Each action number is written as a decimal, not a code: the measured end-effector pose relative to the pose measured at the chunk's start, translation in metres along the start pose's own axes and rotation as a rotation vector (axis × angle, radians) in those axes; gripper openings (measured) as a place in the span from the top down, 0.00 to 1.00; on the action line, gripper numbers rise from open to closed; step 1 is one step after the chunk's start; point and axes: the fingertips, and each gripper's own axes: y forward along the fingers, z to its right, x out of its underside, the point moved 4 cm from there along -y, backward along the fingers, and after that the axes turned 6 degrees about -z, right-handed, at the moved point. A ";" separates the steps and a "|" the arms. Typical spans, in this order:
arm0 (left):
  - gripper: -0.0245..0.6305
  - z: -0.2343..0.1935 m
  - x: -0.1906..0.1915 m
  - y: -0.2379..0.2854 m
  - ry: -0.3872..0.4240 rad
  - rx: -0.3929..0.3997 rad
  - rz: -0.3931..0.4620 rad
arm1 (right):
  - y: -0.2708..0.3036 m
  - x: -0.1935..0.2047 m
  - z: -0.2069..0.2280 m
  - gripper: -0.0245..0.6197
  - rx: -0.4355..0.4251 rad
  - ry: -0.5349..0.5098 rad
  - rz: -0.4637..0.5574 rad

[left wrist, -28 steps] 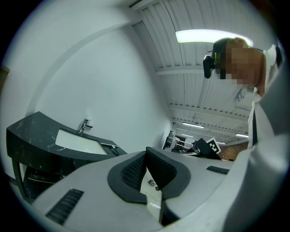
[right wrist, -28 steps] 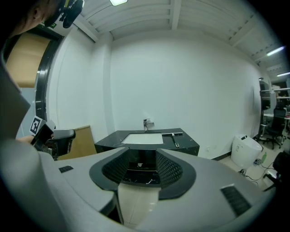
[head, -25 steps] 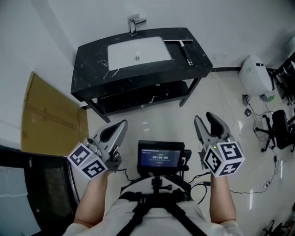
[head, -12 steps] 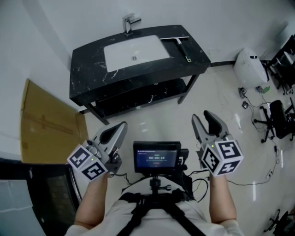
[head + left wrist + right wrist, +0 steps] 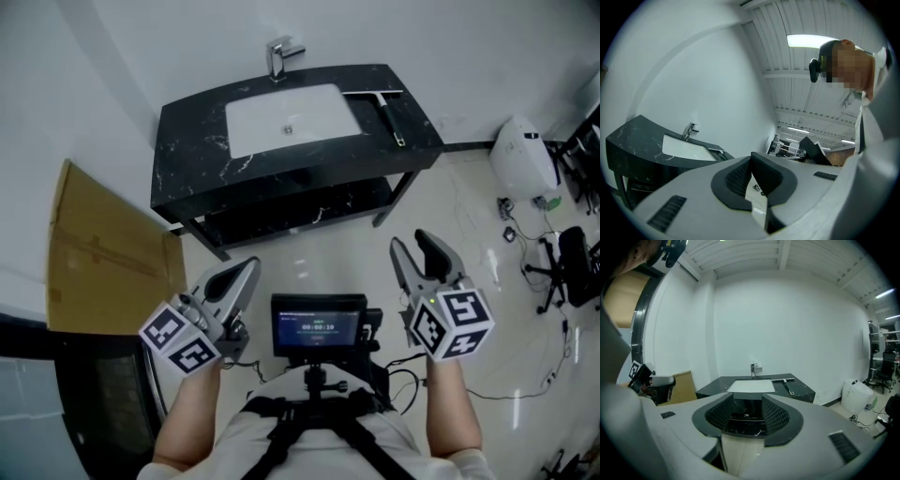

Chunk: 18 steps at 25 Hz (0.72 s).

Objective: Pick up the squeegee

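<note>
Office-like test room: freestanding sink stand (image 5: 187,141) on bare floor, office chair (image 5: 574,265).

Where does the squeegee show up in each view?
Head view: squeegee near top, on the counter right of the basin.
Left gripper view: small, left of centre, right of the basin.
Right gripper view: centre, right of the basin.
Shared landmark: faucet behind the basin.
</note>
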 end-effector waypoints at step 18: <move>0.97 -0.032 -0.033 0.119 0.017 -0.059 0.016 | 0.077 -0.055 0.105 0.66 -0.064 -0.018 0.007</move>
